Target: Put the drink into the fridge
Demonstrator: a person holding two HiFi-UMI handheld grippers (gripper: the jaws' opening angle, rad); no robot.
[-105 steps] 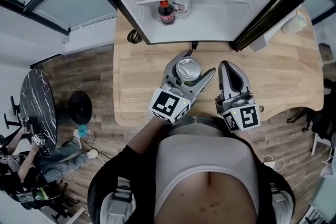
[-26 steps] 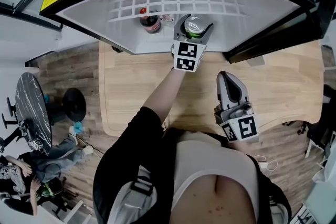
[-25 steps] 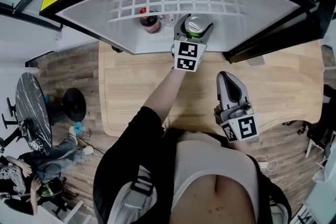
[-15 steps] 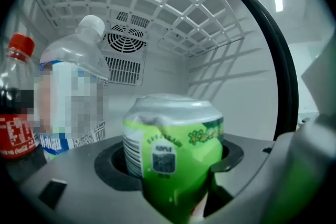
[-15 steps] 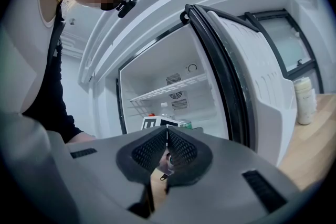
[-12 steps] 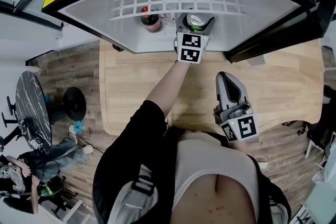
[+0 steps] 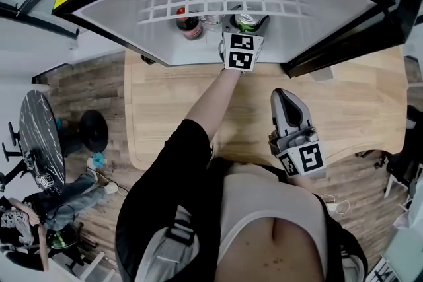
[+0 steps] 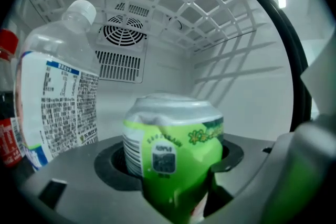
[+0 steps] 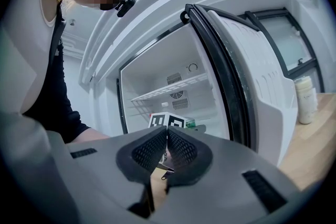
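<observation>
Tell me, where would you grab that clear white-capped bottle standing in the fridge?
Probably by the labelled middle of the clear bottle, coming in level from the open front. It stands upright, the body is wide and even there, and the top narrows to a small cap. The green can in the left claw stands close beside it.

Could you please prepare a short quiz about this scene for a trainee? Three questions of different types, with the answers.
1. True or false: the right tongs are shut and empty.
2. What do the left tongs grip? A) a green can B) a glass jar C) a milk carton
3. Fill in: in the left gripper view, the clear bottle stands to the ___ of the green can, inside the fridge.
Key: 1 true; 2 A; 3 left.
</observation>
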